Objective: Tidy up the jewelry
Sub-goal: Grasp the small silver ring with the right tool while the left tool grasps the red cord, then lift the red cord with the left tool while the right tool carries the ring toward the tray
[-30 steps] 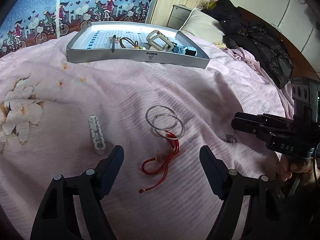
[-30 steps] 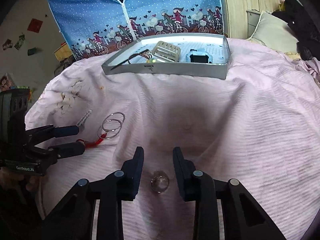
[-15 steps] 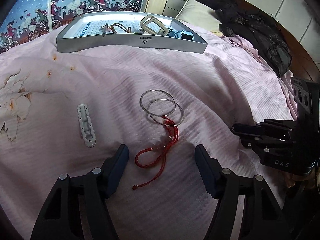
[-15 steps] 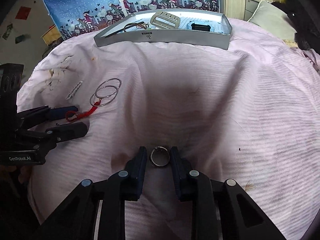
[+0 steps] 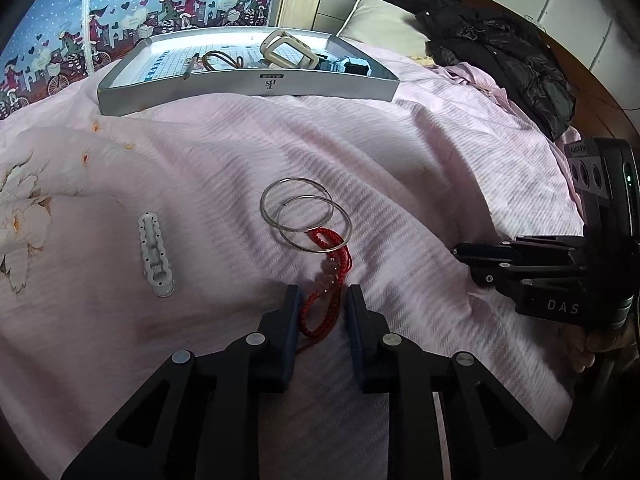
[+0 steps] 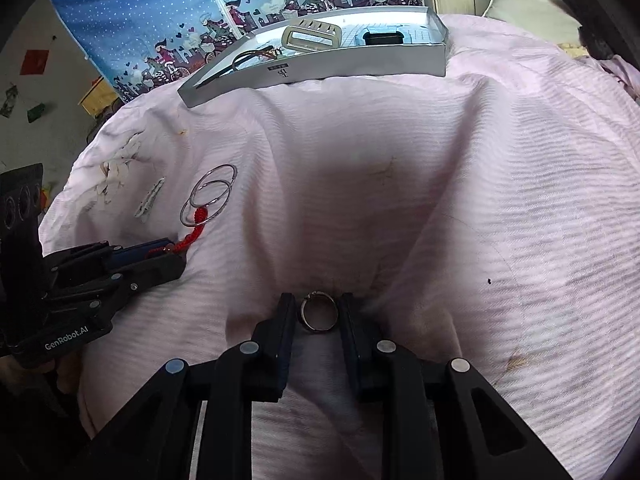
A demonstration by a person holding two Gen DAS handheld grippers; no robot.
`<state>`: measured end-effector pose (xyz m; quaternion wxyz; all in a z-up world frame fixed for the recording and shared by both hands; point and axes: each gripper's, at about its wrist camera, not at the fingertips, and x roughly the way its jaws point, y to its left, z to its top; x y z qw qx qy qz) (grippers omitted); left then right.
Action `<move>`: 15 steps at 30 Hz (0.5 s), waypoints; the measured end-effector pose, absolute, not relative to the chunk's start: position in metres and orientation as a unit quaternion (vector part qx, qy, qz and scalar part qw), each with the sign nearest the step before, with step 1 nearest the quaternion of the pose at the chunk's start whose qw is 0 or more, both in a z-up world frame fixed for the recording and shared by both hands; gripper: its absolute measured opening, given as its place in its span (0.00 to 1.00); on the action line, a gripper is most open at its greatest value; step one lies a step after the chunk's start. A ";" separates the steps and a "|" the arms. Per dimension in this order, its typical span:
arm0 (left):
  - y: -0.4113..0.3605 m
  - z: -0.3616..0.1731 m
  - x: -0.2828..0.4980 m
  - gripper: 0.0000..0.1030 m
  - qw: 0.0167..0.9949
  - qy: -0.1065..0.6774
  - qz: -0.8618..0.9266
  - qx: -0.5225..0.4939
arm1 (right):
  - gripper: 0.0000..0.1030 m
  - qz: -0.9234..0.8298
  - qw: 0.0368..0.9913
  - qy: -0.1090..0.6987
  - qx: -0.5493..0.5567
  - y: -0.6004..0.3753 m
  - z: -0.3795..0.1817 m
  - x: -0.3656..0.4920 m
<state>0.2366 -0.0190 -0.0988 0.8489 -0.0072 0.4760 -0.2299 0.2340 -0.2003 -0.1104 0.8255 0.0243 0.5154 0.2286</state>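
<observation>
A red cord bracelet (image 5: 326, 276) lies on the pink bedspread, its upper end under two silver bangles (image 5: 306, 220). My left gripper (image 5: 323, 305) is pressed into the cover and shut on the cord's lower loops; the right wrist view shows the left gripper (image 6: 176, 258) with the red cord bracelet (image 6: 196, 234) running out of its tips. A small silver ring (image 6: 319, 312) sits between the fingers of my right gripper (image 6: 318, 309), which is shut on it, both pads touching its sides. The right gripper (image 5: 466, 262) appears side-on at the right of the left wrist view.
A white hair clip (image 5: 154, 254) lies left of the bangles. A grey tray (image 5: 248, 80) at the far side of the bed holds a buckle, a hair tie and other pieces. Dark clothes (image 5: 500, 48) and a pillow lie at the back right. A hand (image 5: 600, 344) holds the right gripper.
My left gripper went forward and down and narrowed from wide open onto the red cord. My right gripper closed the last gap onto the ring and pressed into the cover.
</observation>
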 end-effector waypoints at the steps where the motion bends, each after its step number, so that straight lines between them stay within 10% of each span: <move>1: -0.021 -0.098 0.236 0.13 0.849 0.474 -0.232 -0.003 | 0.20 0.231 0.826 0.514 0.023 -0.199 -0.110 0.233; 15: -0.037 -0.075 0.216 0.03 0.848 0.457 -0.267 -0.042 | 0.19 0.261 0.855 0.447 -0.008 -0.185 -0.090 0.222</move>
